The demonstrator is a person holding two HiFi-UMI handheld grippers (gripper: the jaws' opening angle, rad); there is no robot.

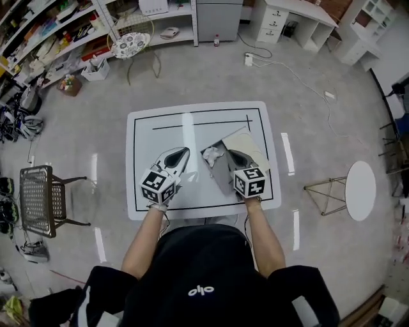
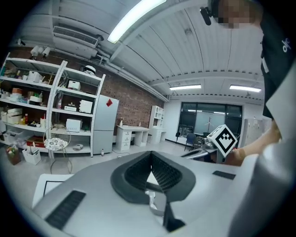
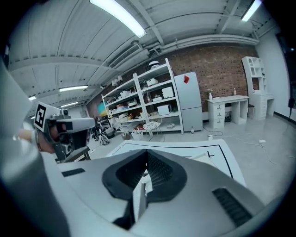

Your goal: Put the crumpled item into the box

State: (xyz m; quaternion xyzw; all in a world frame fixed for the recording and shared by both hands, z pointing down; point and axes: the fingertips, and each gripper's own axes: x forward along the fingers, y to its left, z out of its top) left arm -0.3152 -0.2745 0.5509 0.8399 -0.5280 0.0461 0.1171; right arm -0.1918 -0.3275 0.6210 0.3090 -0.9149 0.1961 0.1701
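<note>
A white crumpled item (image 1: 213, 154) lies at the left edge of an open cardboard box (image 1: 248, 144) on the white table (image 1: 147, 128). Whether it rests fully inside the box I cannot tell. My right gripper (image 1: 231, 154) hangs over the box just right of the crumpled item, its jaws shut with nothing gripped; in the right gripper view its tips (image 3: 147, 155) meet. My left gripper (image 1: 182, 152) is held left of the box, a short way from the crumpled item. It is shut and holds nothing, and in the left gripper view its jaws (image 2: 151, 155) touch at the tip.
A black rectangle is drawn on the table. A wire chair (image 1: 41, 199) stands on the floor to the left and a round white stool (image 1: 361, 190) to the right. Shelves (image 1: 57, 32) and a white cabinet (image 1: 218, 19) line the far wall. A cable (image 1: 300, 76) runs across the floor.
</note>
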